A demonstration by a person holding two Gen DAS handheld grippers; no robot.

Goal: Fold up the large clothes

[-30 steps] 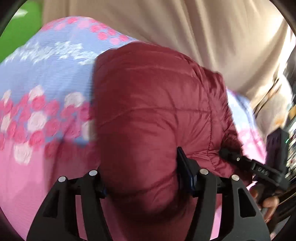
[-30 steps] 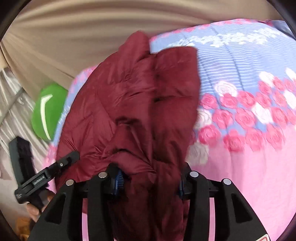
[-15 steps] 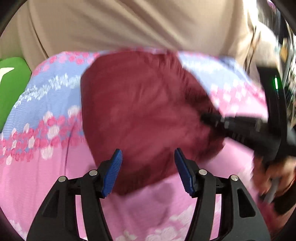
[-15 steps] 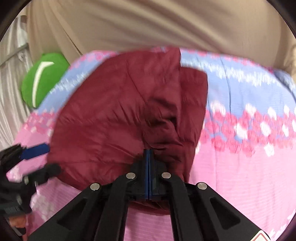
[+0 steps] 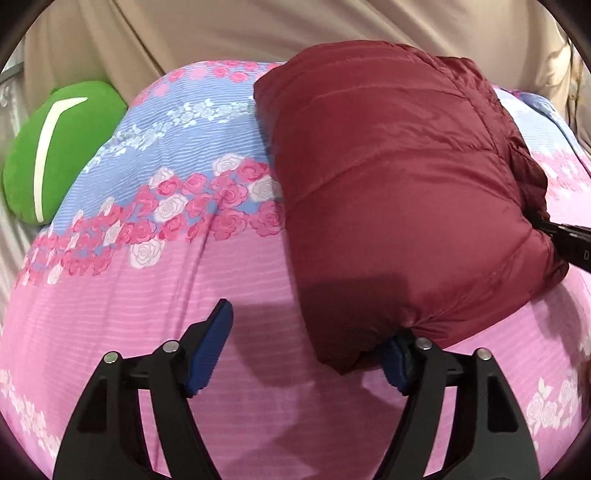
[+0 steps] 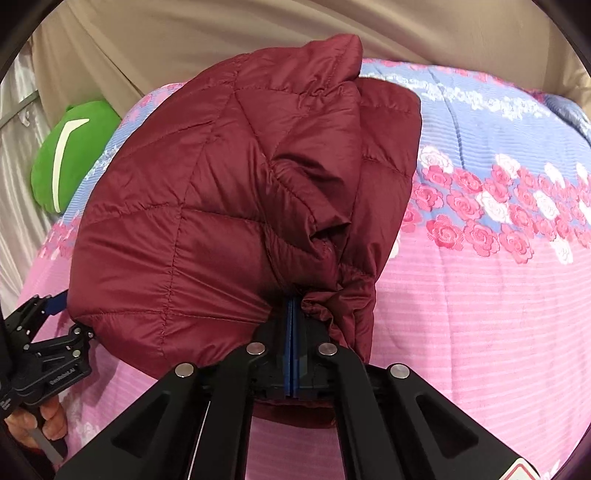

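Note:
A dark red quilted jacket (image 5: 399,184) lies folded into a thick bundle on a pink and blue flowered bedspread (image 5: 177,280). My left gripper (image 5: 310,328) is at its near corner, its jaws opening wide; the corner rests against the right finger only and the left pad is bare. In the right wrist view the jacket (image 6: 221,221) fills the middle, and my right gripper (image 6: 292,301) is shut, with the jacket's near edge puckered into its tips. The right gripper (image 5: 569,243) also shows at the bundle's right side, and the left gripper (image 6: 59,317) at its lower left.
A green cushion (image 5: 55,147) with a white stripe lies at the bed's far left. A beige curtain (image 5: 258,29) hangs behind the bed. A person's hand (image 6: 37,424) holds the left gripper's handle. The bedspread (image 6: 480,295) stretches to the right of the jacket.
The left jaws let go of the jacket and spread wide, sliding off to its left corner. The right jaws went from wide around a bunch of jacket to shut at its edge. The bundle settled onto the bed.

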